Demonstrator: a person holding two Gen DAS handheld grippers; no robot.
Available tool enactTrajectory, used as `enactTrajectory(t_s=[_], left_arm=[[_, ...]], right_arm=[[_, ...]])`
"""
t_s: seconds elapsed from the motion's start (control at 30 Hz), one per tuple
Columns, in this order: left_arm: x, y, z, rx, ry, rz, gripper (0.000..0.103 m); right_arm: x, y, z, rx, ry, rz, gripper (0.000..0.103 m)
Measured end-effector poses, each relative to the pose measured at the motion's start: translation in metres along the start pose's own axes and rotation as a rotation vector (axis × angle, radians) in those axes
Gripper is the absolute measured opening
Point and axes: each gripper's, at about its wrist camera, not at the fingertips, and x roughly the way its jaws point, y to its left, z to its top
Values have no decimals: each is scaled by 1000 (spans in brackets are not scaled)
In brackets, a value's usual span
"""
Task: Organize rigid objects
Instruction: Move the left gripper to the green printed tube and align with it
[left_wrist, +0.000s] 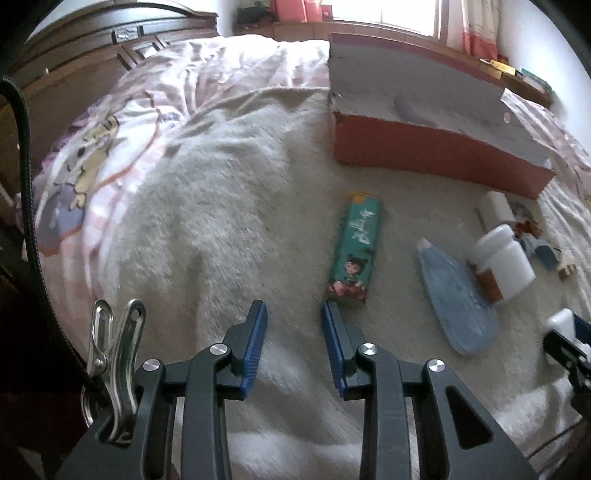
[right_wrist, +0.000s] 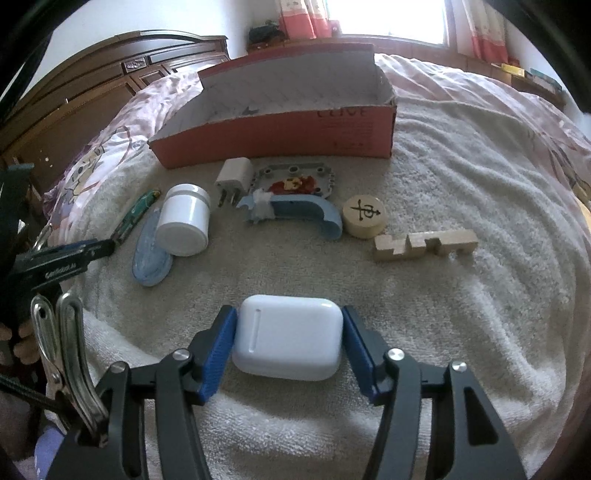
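Blue pads of the right gripper (right_wrist: 289, 345) pinched a white earbud case (right_wrist: 287, 336) by its two short ends, so the case's long axis ran straight across from one pad to the other. It sat low above the cream towel (right_wrist: 461, 295). Directly ahead, past a row of small things (a white jar (right_wrist: 183, 224), a plug adapter (right_wrist: 233, 178), a round wooden piece (right_wrist: 365, 216), a notched wooden block (right_wrist: 424, 244)), lay the open red box (right_wrist: 273, 136), its long side facing the gripper. By my reading, the carry had to go forward and up over that row. The left gripper (left_wrist: 294, 343) stood partly spread and empty, with a green lighter (left_wrist: 356, 245) lying just ahead of its right finger, lengthwise away from it.
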Motion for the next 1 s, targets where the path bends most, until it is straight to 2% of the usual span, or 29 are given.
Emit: enactTrajectory(t_s=[0.1,0.27,0.4,0.6,0.67,0.8,0.9,1.0], left_arm=[[0,5,6,-18,1,7,32],[-13,2,5,-9,-17,-79,32],[-15,-16,3,43,-23,-139,32],[3,-31,11,110,-43,-97,32],[10,-29,15,108,-40,-119,25],[2,-33,12,180,-74,-145,25],[4,-33,10,202,-62,-103,25],[9,-25,13,160,-56,-66,26]], right_arm=[[0,-1,0,0,-2,1,61],[0,-2,-1,4,-5,6,61],[0,-2,-1,5,-9,8,61],[0,-3,-1,6,-10,10,61],[0,-3,-1,6,-10,11,61],[0,-2,-1,4,-12,9,61],[-1,-2,-1,1,-14,7,61],[-1,-3,-1,4,-14,11,61]])
